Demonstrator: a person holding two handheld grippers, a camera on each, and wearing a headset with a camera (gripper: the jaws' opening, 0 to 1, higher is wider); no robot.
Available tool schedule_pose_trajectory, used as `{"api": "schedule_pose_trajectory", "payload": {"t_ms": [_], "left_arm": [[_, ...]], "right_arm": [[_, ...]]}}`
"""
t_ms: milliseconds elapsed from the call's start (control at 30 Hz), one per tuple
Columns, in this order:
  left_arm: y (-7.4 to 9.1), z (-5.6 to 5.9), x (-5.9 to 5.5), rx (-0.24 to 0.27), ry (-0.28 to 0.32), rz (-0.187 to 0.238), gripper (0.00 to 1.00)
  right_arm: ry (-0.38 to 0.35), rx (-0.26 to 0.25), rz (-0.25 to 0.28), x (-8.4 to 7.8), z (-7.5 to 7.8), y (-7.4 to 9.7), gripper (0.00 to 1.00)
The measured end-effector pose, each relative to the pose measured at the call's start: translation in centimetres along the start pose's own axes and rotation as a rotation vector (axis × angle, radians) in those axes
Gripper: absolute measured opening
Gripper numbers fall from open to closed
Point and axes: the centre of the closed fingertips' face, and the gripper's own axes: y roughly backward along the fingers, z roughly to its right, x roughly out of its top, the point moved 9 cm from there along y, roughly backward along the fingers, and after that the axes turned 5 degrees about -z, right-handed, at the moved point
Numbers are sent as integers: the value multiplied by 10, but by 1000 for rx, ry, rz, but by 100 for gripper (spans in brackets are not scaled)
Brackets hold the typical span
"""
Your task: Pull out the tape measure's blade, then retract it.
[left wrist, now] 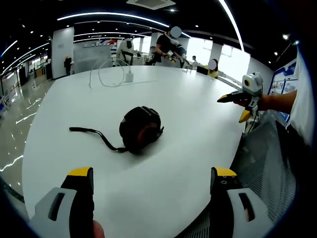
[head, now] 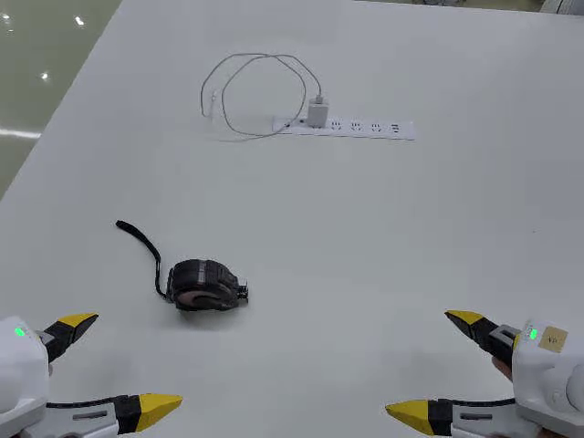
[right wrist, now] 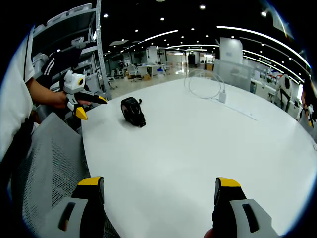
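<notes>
A black tape measure (head: 203, 285) lies on the white table (head: 383, 228), its black wrist strap (head: 139, 239) trailing to the far left and its blade fully inside. The tape measure (left wrist: 140, 129) lies ahead of my left gripper (left wrist: 151, 179), which is open with nothing between its yellow-tipped fingers. In the head view the left gripper (head: 117, 360) is at the near left edge, short of the tape. My right gripper (head: 440, 367) stands open at the near right, well apart from the tape measure (right wrist: 132, 111).
A white power strip (head: 351, 127) with a plugged-in charger (head: 318, 112) and a looped white cable (head: 251, 91) lies at the far middle of the table. People stand beyond the table's far end in the left gripper view. A grey mesh chair (right wrist: 49, 163) is by the near edge.
</notes>
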Motion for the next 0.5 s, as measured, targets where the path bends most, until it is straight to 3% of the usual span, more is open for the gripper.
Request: {"api": "schedule_pose_trajectory", "payload": {"t_ms": [500], "left_arm": [[-5,-2,8,-7,-4,9,96]], "right_arm": [[22,22,-14,2,1,-5,88]]}}
